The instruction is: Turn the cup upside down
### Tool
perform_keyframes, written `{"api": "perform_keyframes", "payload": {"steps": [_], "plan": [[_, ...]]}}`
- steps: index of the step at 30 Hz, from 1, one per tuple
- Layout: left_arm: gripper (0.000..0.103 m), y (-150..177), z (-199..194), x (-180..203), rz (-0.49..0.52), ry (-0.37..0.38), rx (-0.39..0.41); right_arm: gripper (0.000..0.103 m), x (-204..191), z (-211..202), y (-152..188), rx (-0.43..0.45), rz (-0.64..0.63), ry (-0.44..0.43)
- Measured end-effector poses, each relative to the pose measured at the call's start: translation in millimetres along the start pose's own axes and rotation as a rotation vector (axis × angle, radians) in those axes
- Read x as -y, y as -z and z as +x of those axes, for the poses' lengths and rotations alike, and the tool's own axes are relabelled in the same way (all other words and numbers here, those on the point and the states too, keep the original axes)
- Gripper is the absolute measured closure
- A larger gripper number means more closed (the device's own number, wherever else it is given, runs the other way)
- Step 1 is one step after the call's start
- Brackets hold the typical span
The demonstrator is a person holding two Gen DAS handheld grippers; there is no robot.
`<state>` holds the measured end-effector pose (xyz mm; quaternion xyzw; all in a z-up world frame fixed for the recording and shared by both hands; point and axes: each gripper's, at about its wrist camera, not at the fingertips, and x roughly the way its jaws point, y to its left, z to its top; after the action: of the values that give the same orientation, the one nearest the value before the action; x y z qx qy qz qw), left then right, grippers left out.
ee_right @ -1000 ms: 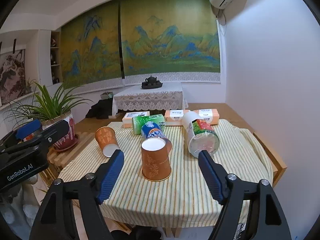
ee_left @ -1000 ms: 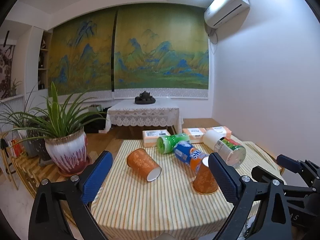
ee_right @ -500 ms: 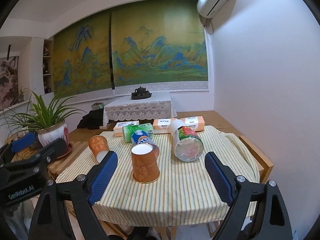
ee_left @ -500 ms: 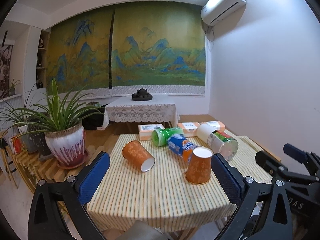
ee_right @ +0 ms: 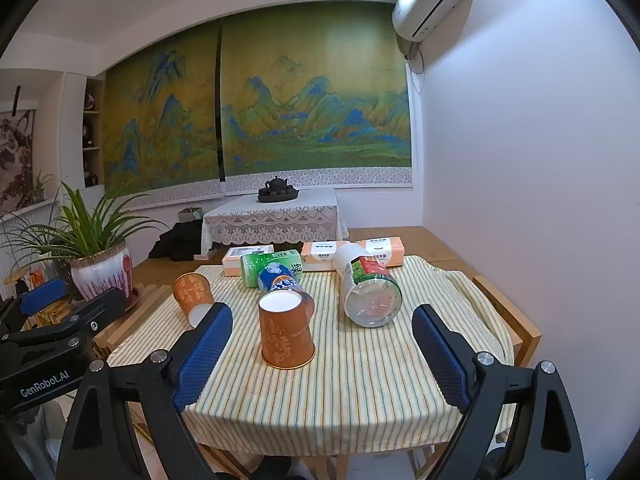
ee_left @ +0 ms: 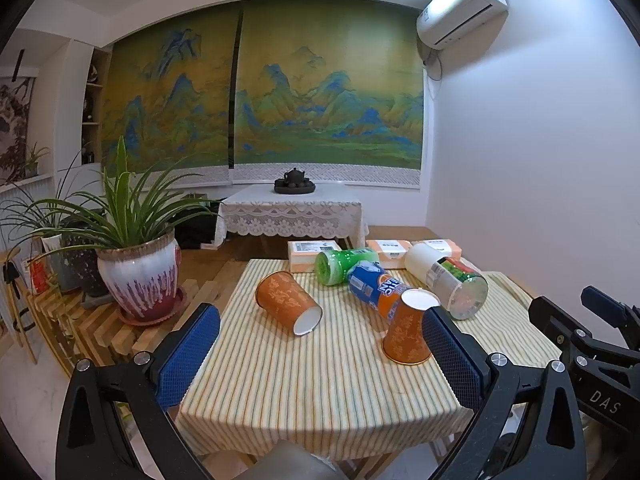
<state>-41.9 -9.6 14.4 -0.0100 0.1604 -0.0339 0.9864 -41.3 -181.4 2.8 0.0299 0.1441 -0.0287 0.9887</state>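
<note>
Ahead of right tongs (ee_right: 322, 354), between wide-spread empty fingers: inverted cup (ee_right: 285, 330); left tongs (ee_left: 320, 356) wide, empty.

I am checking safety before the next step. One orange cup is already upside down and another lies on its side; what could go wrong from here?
1. The lying cup is round and could roll on the striped cloth when the open left gripper closes on it.
2. The upside-down cup stands close against the blue can; a bump from the open right gripper may topple it.
3. The clear jar and green bottle also lie on their sides and may roll.
</note>
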Motion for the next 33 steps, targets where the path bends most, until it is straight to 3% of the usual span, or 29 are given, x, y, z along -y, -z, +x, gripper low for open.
{"api": "perform_keyframes", "payload": {"steps": [33], "plan": [[0.001,0.7,5.5,-3.5,-0.006,-0.002,-0.003,0.013,3.5,1.5,2.6,-0.005,0.016,-0.002]]}}
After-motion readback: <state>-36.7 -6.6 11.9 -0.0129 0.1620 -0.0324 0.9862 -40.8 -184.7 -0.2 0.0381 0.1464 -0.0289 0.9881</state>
